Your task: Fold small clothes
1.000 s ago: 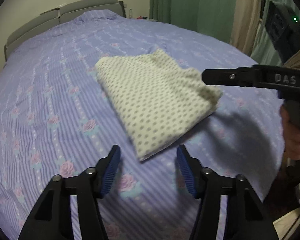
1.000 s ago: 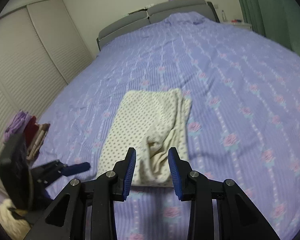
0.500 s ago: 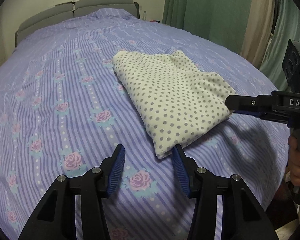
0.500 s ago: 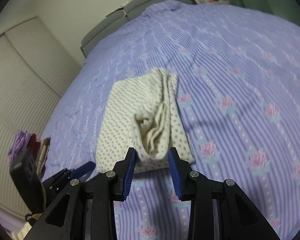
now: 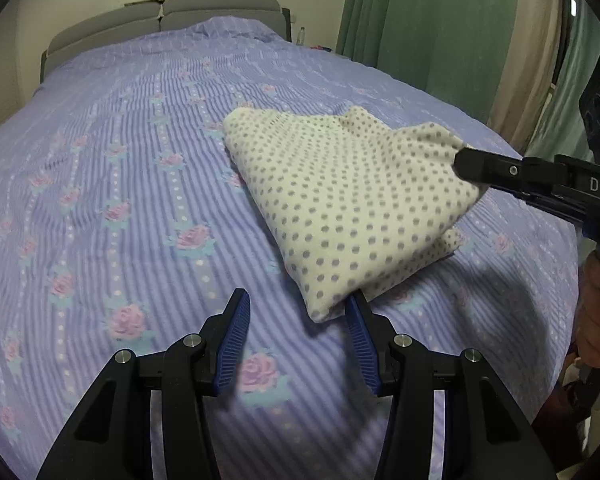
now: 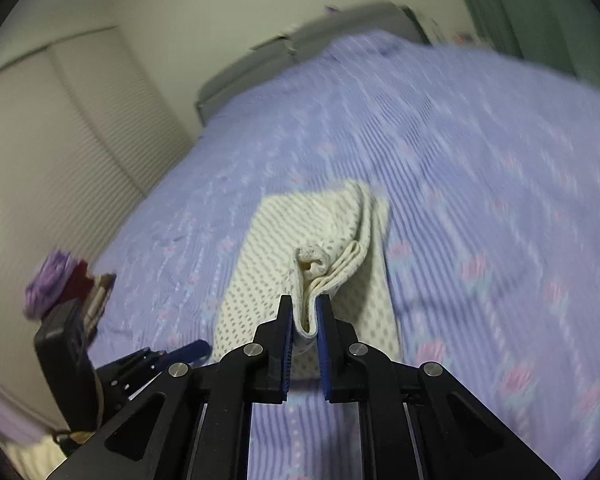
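The folded polka-dot garment lies near the bed's foot edge. The right gripper has just closed — pinching its bunched layers. The left gripper stands spread, the garment's near corner between its jaws — untouched.

On my feed the cloth is cream w/ grey polka dots all over; its inner layers look plain cream, no dots I can make out. Bedspread is lilac w/ thin paler stripes, lines of small white dots, & pink roses on teal-ish leaves. Headboard is grey. Curtain is green, w/ a beige one next to it. Wall is off-white; wardrobe doors are cream w/ fine horizontal ribbing. Both tongs, left & right, are black w/ blue ribbed pads, silver screws. Pile by the wardrobe: purple, dark red & tan, blurred.
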The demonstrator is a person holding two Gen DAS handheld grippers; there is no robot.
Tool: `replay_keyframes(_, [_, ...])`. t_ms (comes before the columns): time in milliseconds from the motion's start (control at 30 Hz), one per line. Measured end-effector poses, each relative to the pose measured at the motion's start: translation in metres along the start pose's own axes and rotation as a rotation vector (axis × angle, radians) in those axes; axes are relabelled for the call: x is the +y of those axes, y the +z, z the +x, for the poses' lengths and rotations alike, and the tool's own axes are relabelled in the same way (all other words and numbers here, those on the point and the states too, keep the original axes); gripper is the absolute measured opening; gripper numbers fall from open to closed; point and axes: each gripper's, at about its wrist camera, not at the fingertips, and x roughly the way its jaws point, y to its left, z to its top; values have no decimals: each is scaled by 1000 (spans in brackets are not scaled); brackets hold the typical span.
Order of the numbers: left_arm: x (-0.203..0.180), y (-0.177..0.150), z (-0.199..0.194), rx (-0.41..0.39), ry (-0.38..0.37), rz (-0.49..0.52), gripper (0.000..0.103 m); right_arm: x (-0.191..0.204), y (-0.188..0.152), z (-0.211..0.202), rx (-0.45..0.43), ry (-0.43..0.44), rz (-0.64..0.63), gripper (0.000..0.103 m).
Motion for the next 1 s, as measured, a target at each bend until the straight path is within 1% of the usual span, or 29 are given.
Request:
replay_keyframes(67, [-2,0,4,8,16,-14,49,-4,3,1,5,-20,-20,12])
replay_keyframes(200, [2,-2,5,12,4,-47,49,-26,-8,12,52,-32,11,12])
replay_keyframes(333, [6,-3,4,25,8,-40,49,-38,-22,24,102,-66,27,12])
replay_keyframes(433, [4,-4,-1,43,-2,-23,49,-39,-26,29,111,-93,34,12])
replay_keyframes(500, [3,-4,-8,42,-37,-12,49,-38,-25,27,112,-94,33,17])
replay_keyframes(533, [1,-4,-13,30,-43,-3,49,-36,-24,26,116,-101,29,27])
replay_keyframes(567, [-1,-2,-18,17,-49,6,49,-35,-23,21,119,-115,27,39])
replay_keyframes(600, [-2,-1,-22,1,-58,19,49,-35,-23,17,113,-118,29,43])
replay_keyframes(633, [-4,2,-26,-15,-66,30,49,-33,-21,7,79,-115,30,47])
replay_keyframes(700, [-7,8,-28,-36,-78,48,49,-31,-14,-6,27,-113,19,47])
replay_keyframes(733, [-8,10,-27,-42,-78,53,49,-28,-4,-10,4,-114,5,47])
replay_keyframes(800, [-9,16,-22,-44,-85,63,49,-26,13,-9,-12,-109,-14,47])
replay_keyframes(900, [-10,22,-8,-29,-99,57,49,-22,45,13,2,-94,-65,46])
replay_keyframes(1000, [-11,22,2,-19,-96,48,49,-26,70,49,59,-81,-73,45])
